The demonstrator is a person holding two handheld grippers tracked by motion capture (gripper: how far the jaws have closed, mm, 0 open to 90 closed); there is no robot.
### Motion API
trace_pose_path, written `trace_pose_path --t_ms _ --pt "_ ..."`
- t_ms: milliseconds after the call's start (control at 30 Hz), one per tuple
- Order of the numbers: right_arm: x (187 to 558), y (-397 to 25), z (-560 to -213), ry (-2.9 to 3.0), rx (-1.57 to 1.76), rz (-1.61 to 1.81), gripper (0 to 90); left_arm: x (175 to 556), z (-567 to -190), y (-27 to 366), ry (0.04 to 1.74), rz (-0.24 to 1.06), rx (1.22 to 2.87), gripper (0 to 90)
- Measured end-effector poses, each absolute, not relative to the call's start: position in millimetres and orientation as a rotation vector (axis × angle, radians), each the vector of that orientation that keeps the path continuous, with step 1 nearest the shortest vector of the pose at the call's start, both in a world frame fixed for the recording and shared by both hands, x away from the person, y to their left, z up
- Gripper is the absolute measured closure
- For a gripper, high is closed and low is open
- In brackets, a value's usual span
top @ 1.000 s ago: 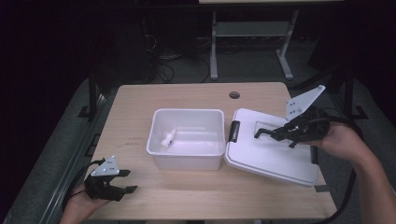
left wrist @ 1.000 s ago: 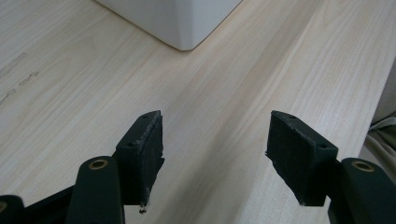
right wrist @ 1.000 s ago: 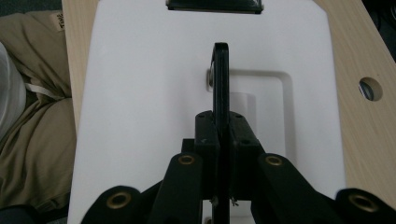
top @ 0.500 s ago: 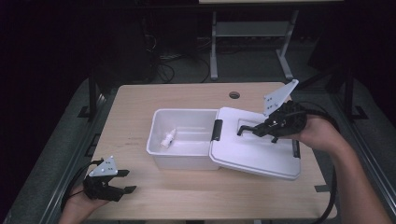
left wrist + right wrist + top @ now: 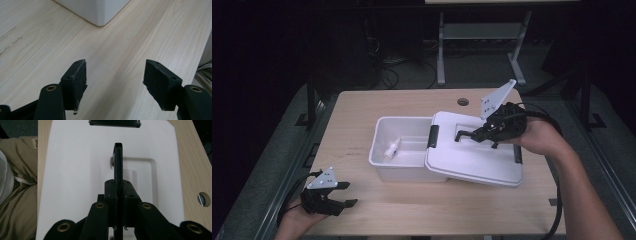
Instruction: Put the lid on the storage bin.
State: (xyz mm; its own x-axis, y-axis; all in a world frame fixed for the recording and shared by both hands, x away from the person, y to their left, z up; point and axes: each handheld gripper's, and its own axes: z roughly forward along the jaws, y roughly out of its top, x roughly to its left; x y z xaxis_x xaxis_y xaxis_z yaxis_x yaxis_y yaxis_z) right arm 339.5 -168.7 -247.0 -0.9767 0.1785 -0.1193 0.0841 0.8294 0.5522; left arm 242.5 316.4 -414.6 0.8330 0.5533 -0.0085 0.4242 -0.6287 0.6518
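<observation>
One white lid (image 5: 474, 155) lies tilted across the right part of one white bin (image 5: 399, 150), which stands near the middle of the table (image 5: 362, 107); the lid's left edge covers the bin's right side and its right end reaches toward the table's right edge. The lid has two black latches, one at its left end (image 5: 432, 136) and one at its right end (image 5: 517, 154), and one black handle (image 5: 118, 157) on top. The right gripper (image 5: 472, 135) has its jaws closed tight on that handle, holding the lid. One small white bottle (image 5: 391, 148) lies inside the bin's uncovered left part. The left gripper (image 5: 344, 194) rests near the table's front left corner, jaws spread wide with nothing between them, well apart from the bin.
</observation>
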Motion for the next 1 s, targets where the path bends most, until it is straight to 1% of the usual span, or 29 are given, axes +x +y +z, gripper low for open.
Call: trace_pose_path --t_ms 1000 --pt "356 -124 -244 2.857 0.138 0.857 84.3 243 -416 316 0.699 0.235 2.339 34.6"
